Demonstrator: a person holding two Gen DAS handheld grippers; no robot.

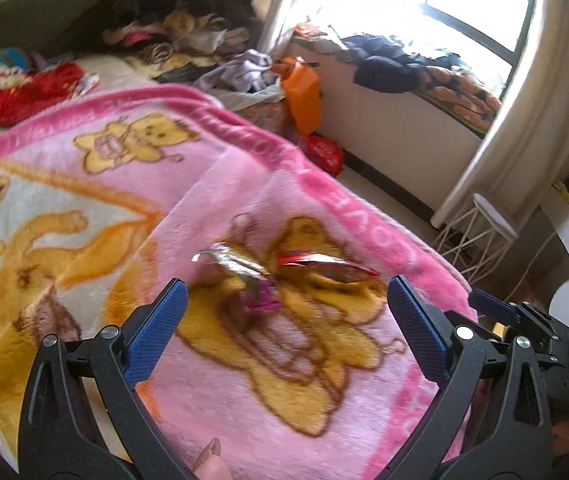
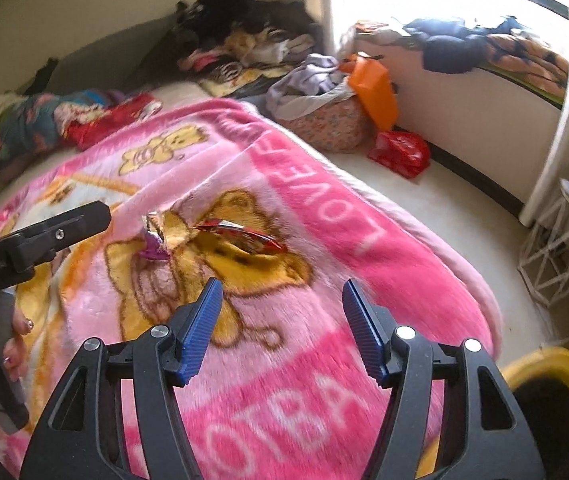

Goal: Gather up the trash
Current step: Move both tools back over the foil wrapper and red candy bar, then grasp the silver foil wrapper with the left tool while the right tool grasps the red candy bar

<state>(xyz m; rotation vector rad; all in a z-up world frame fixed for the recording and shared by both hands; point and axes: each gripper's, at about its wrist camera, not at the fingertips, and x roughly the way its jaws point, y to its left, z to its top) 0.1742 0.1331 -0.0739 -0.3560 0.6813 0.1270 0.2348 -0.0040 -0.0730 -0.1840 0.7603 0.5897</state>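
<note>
the left gripper (image 1: 286, 304) stands wide, nothing between its blue pads, and the right gripper (image 2: 280, 312) is spread too, a bit narrower and also empty. both point down over the pink teddy-bear blanket (image 1: 84, 184) on the bed. just ahead of the left fingers lie the wrappers: a purple candy wrapper (image 1: 262, 300) nearest, a silver foil wrapper (image 1: 230, 262) behind it, and a red snack packet (image 1: 326, 268) to the right, its long axis running across the gripper's opening. from the right wrist view the packet (image 2: 240, 236) lies further ahead and left of centre, so the left hand looks nearer. beyond, a red bag (image 2: 400, 152) sits on the floor.
</note>
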